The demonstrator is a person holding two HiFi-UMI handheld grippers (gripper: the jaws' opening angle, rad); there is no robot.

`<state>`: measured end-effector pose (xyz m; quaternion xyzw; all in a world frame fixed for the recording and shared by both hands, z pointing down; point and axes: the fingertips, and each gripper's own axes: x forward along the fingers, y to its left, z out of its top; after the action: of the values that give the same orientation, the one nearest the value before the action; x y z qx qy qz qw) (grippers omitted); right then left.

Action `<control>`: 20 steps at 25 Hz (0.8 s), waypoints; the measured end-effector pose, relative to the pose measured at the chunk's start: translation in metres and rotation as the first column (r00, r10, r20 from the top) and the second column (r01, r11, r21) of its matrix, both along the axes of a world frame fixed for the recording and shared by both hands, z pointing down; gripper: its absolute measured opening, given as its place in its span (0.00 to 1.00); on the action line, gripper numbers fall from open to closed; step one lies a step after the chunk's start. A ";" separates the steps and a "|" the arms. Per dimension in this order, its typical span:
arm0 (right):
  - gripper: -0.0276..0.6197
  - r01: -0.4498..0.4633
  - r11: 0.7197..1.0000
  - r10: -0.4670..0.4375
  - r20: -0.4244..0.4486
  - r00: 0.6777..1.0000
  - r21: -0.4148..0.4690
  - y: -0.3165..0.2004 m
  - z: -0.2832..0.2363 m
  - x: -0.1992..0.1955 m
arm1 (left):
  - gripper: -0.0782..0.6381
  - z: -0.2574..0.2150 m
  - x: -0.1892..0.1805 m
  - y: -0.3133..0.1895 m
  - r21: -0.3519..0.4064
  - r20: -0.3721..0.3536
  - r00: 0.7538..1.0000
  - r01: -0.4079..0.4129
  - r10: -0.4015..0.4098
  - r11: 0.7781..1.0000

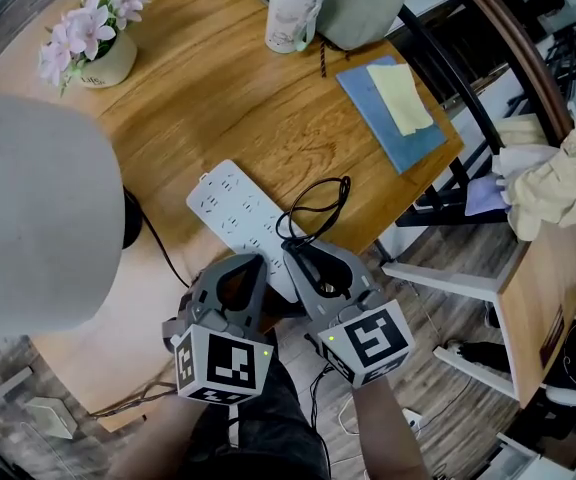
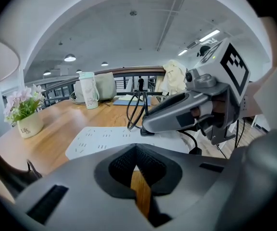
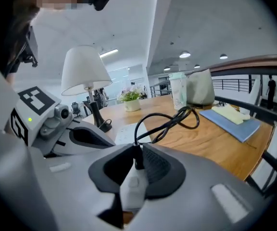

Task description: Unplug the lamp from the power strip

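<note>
Right gripper view: right gripper [image 3: 135,159] is clamping the white plug [image 3: 131,189]; left gripper [image 2: 136,150] is sitting closed, empty. Risk: power strip [image 1: 230,204] lifting with the pull.

Ahead of me a flower pot [image 1: 106,60], a mint-lidded cup [image 1: 294,13] and a blue folder [image 1: 400,126] sat on the wooden table [image 1: 238,108].

This looks like an open-plan office or shared workspace: a high white ceiling [image 2: 129,37] with round recessed lights [image 2: 69,57] and strip lights [image 2: 209,35], a curved railing [image 3: 254,61] behind the wooden bench [image 1: 248,118], and plank flooring [image 1: 438,313] at lower right of the head view.
</note>
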<state>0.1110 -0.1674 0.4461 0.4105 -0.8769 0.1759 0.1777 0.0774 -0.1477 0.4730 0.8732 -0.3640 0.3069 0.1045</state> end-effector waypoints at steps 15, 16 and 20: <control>0.14 0.006 1.000 -0.007 0.032 0.999 0.003 0.003 0.000 0.002 | 0.10 0.000 0.001 0.001 0.002 -0.002 1.000 0.010 -0.010 1.000; 0.14 0.006 1.000 -0.006 0.030 1.000 0.005 0.003 -0.001 0.002 | 0.10 0.000 0.002 0.000 0.003 -0.002 1.000 0.009 -0.009 1.000; 0.14 0.055 0.996 -0.047 -0.101 0.994 0.071 0.006 -0.007 -0.010 | 0.10 0.000 0.001 0.000 0.012 0.017 1.000 0.002 -0.002 1.000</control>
<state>0.1010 -0.1614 0.4389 0.4024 -0.8831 0.1184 0.2103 0.0788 -0.1475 0.4731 0.8707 -0.3674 0.3122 0.0965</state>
